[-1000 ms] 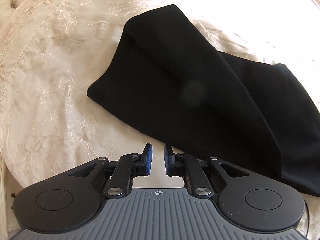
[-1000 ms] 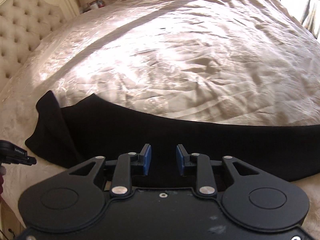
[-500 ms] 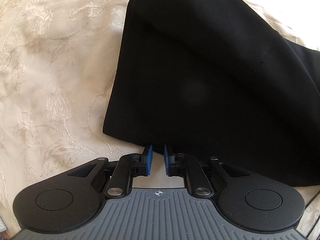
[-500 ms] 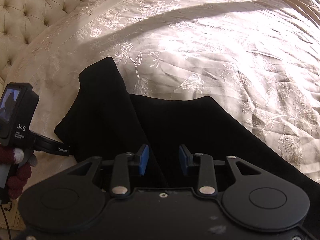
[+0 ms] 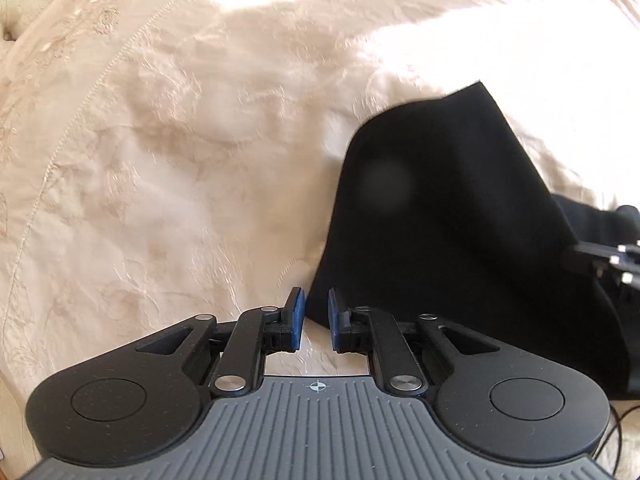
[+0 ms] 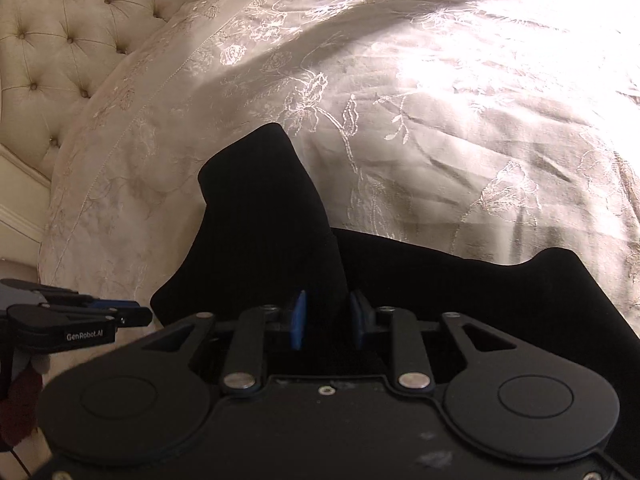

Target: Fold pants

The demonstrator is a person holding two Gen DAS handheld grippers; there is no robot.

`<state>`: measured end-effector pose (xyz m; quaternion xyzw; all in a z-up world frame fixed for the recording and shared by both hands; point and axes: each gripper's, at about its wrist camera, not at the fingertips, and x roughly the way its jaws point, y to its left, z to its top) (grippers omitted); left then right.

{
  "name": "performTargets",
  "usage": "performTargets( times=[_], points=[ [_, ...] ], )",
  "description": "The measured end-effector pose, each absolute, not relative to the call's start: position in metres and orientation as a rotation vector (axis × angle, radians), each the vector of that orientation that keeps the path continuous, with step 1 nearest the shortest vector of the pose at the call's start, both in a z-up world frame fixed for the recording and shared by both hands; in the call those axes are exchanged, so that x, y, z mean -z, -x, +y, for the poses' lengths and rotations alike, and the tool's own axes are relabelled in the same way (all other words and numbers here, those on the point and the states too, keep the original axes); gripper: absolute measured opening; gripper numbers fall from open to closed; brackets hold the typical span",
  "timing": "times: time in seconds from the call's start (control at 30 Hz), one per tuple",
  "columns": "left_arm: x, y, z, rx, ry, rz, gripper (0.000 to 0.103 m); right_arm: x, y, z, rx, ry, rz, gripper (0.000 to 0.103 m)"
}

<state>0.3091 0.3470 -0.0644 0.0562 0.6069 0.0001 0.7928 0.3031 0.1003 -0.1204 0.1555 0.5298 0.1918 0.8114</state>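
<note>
Black pants lie on a cream bedspread, one end bunched into a raised fold. My right gripper sits low over that fold, and its jaws are closing with black fabric filling the gap between the blue pads. Part of it shows at the right edge of the left wrist view. My left gripper is shut with nothing in it. It points down at the bedspread, with the pants' near corner just beyond its right fingertip. In the right wrist view the left gripper hangs beside the pants' left corner.
The embroidered bedspread stretches away beyond the pants in strong sunlight. A tufted cream headboard stands at the upper left. A hand in a dark red glove holds the left gripper at the bed's left edge.
The left gripper has slid off the pants, which now lie to its right. The right gripper has moved to the pants' bunched end, and its jaws have narrowed on the fabric.
</note>
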Motion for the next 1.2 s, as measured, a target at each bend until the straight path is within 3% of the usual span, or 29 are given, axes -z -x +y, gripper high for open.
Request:
performTargets(
  times=[0.3,0.6,0.8,1.0,1.2],
  points=[
    [0.018,-0.335,0.334,0.037,-0.06,1.178,0.013,0.094,-0.24,0.169,-0.558,-0.046,1.085,0.007],
    [0.082,-0.335,0.295,0.078,-0.141,1.307,0.018,0.116,-0.222,0.198,-0.544,0.018,1.144,0.011],
    [0.143,-0.314,0.291,0.087,-0.226,1.458,0.018,0.092,-0.227,0.154,-0.463,-0.106,1.105,0.022],
    [0.147,-0.306,0.282,0.093,-0.313,1.441,0.017,0.081,-0.257,0.067,-0.199,-0.159,1.05,0.037],
    [0.148,-0.305,0.286,0.071,-0.288,1.462,0.017,0.096,-0.3,0.006,-0.087,-0.19,1.065,0.04]
  ],
)
